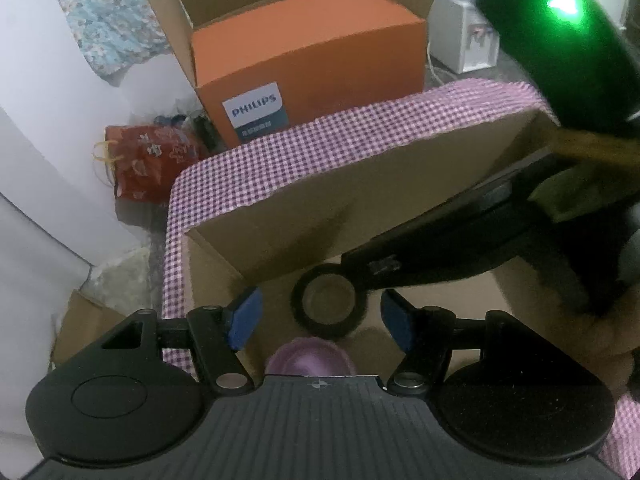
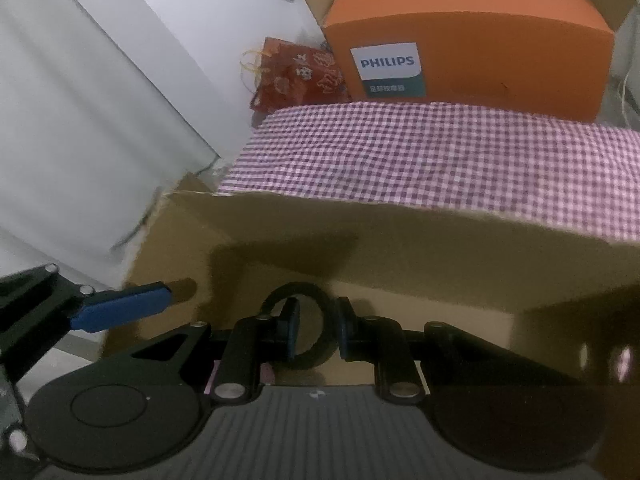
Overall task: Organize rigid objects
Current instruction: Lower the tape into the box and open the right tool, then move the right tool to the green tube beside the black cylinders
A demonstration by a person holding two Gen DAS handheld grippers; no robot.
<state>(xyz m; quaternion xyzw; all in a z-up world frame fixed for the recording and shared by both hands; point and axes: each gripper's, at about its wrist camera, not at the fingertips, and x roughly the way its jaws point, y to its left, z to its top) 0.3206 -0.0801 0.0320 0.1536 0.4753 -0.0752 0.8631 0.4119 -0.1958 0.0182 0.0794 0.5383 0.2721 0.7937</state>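
Nearest the lens in the left wrist view, the left gripper (image 1: 320,320) is seen with its blue pads (image 1: 244,322) spread apart and nothing between them; it is released above the inside of a cardboard box (image 1: 280,216). Just below its pads a purple rounded object (image 1: 308,360) is half hidden by the gripper body and cannot be identified. Beyond it, a black roll of tape (image 1: 328,306) is found low in the box, partly covered by the black arm of the right gripper (image 1: 400,264) reaching in from the right. In the right wrist view, the right gripper (image 2: 314,330) is clenched on the roll of tape (image 2: 298,292): one pad sits inside the ring and one outside, so the ring's wall is pinched. The tape's lower half is masked by the fingers. The box rim is draped with purple checked cloth (image 2: 440,152). Farther off, an orange Philips carton (image 2: 472,36) is cut off at the frame top, and a red patterned bag (image 2: 292,76) is blurred.
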